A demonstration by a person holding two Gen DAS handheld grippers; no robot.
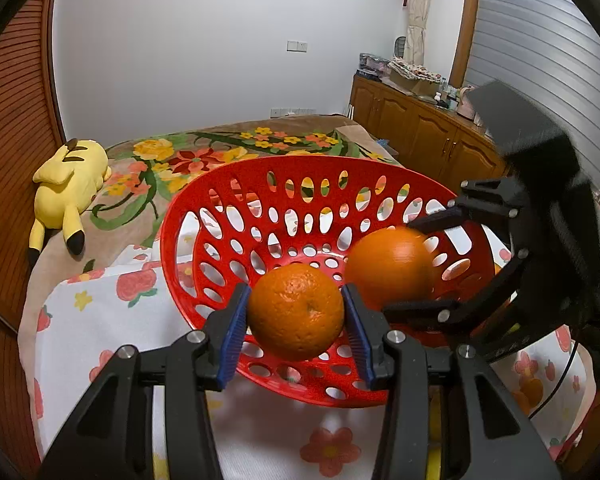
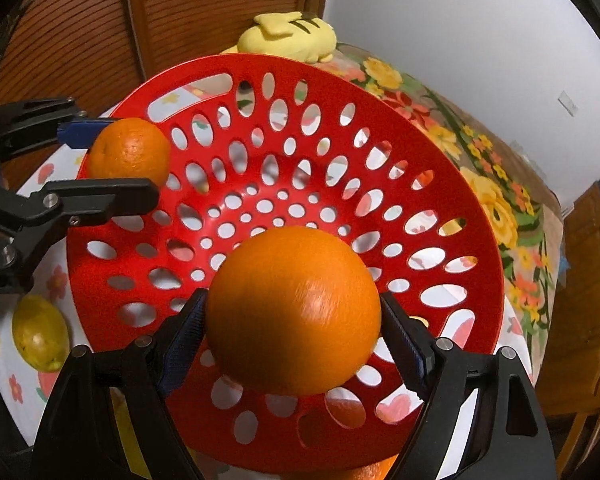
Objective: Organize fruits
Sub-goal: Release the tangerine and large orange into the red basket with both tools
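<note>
Oranges are held over the red basket. The small orange is pinched by the left gripper at nine o'clock; the big orange is pinched by the right gripper at six, straight above the basket floor.

left gripper: black angular linkage arms, silver screws, ribbed blue pads
right gripper: same black build, thin black cable

My big orange is smeared with motion blur and hides the red basket floor; a yellow fruit sits half behind my left jaws.
</note>
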